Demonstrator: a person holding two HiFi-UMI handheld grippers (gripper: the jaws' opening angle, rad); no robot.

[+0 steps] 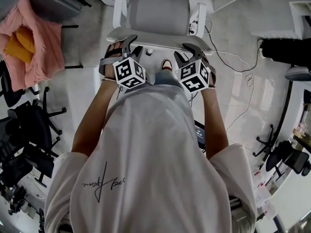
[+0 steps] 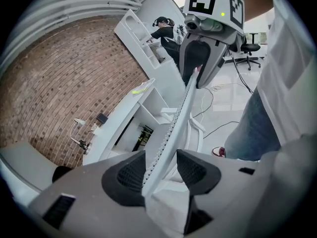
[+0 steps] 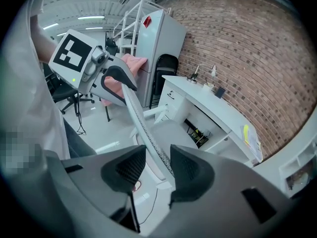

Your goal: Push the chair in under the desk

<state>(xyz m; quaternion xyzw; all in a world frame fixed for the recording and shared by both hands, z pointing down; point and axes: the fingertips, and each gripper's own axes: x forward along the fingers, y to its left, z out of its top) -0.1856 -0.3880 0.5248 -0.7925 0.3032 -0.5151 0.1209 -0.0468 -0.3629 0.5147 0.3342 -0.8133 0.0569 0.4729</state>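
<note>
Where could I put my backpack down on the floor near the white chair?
The floor between the chair and the pink cloth is bare. Right of the chair, cables cross the floor. The black chairs crowd the lower left.

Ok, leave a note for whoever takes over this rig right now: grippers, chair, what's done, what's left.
Left gripper: shut on the top edge of the chair back.
Right gripper: shut on the same edge, further right.
Chair: faces the desk, seat not under it yet.
Done: both grips are set.
Left: push the chair forward until the seat goes under the desk, then let go.
</note>
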